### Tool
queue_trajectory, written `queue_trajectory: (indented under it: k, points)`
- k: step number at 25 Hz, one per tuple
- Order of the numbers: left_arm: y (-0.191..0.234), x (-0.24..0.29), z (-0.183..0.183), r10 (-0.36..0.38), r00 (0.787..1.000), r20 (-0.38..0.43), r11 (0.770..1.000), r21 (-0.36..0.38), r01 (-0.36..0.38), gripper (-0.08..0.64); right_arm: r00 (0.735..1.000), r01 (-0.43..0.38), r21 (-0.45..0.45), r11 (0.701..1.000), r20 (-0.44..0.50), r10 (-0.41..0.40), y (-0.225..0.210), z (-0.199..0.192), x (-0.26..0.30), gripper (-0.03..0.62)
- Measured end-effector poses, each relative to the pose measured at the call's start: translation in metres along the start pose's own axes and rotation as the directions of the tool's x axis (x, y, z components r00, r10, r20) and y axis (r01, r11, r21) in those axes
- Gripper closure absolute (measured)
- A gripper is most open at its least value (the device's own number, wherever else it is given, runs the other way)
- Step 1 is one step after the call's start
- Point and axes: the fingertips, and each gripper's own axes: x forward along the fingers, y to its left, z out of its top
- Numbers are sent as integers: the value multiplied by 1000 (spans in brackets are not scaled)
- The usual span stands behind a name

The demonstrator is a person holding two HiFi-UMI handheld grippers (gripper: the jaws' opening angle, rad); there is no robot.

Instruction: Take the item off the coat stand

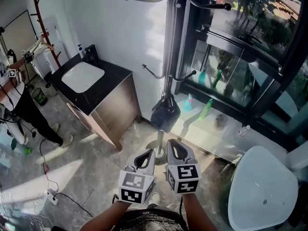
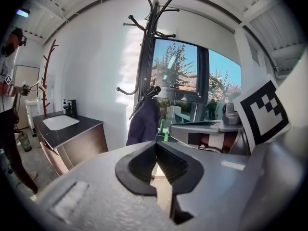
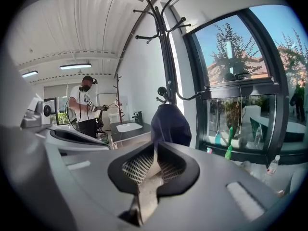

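A black coat stand (image 1: pixel 171 42) rises in front of a window. A dark blue bag-like item (image 1: pixel 165 112) hangs from one of its lower hooks. My left gripper (image 1: pixel 149 151) and right gripper (image 1: pixel 174 142) are side by side just short of the stand's base, both pointing at the item and apart from it. In the left gripper view the left gripper (image 2: pixel 155 144) has its jaws touching with nothing between them, and the item (image 2: pixel 144 121) hangs ahead. The right gripper (image 3: pixel 154 146) is also shut and empty, with the item (image 3: pixel 169 124) straight ahead below the stand (image 3: pixel 166 47).
A black-topped vanity (image 1: pixel 113 76) with a white sink stands left of the stand. A person (image 1: pixel 24 110) works near a red coat rack (image 1: pixel 43 23) at far left. A white rounded tub (image 1: pixel 262 191) sits at lower right. Bottles (image 1: pixel 207 109) line the window; a power strip (image 1: pixel 50 196) lies on the floor.
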Motion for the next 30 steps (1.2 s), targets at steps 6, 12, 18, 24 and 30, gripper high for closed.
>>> queue_trajectory:
  k: [6,12,18,24,30]
  points:
    - [7,10,8,12,1000,0,1000,21,-12,558,1000,7,-32,999,7,-7,-7,6,24,541]
    - [19,19,12,26,1000,-2,999,28,-26,558,1000,14,-45,999,-19,-15,-19,4,56,464]
    - [38,29,15,16,1000,-10,1000,18,-16,558,998,29,-65,997,-48,-32,-21,4,82,457]
    - [54,38,11,-5,1000,-24,1000,12,5,558,993,94,-97,991,-55,-100,-32,-1,101,497]
    - [63,42,10,-23,1000,-22,1000,4,23,558,991,125,-125,984,-28,-130,-32,3,101,548]
